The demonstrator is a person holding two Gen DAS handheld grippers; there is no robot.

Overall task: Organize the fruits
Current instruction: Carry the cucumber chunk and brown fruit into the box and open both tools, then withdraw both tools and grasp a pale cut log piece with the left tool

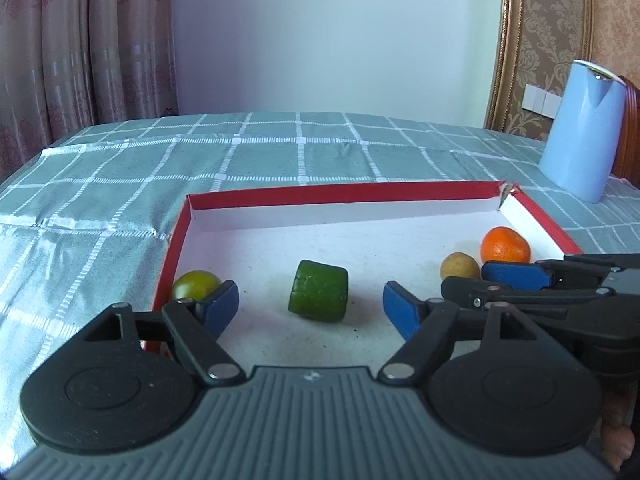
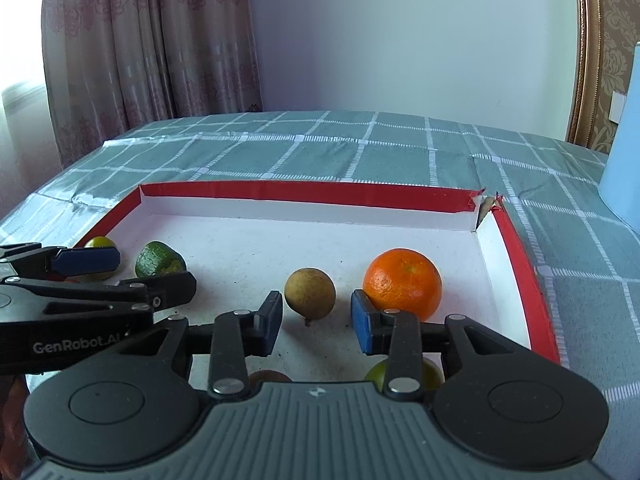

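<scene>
Holding: nothing in either gripper; all fruit lies loose in the tray.
Tray [image 1: 176,236]: shallow box, red rim, white inside, on a desk under a green checked cloth [image 1: 120,184].
Left gripper [image 1: 310,312]: jaws wide apart, low over the tray floor, the green fruit just ahead between the blue pads.
Right gripper [image 2: 316,320]: jaws apart, narrower than the left; right pad touching or just in front of the orange, cannot tell which.
Green fruit [image 1: 318,296]: blocky, dark green, mid-tray.
Yellow-green fruit [image 1: 196,284]: near the tray's left wall, partly behind the left pad.
Brown fruit [image 2: 310,291]: round, just beyond the right gripper's gap.
Orange [image 2: 403,283]: near the tray's right wall, beside the brown fruit.
Further fruit: two pieces under the right gripper, mostly hidden.
Blue jug [image 1: 582,130]: upright on the cloth, beyond the tray's far right corner.
</scene>
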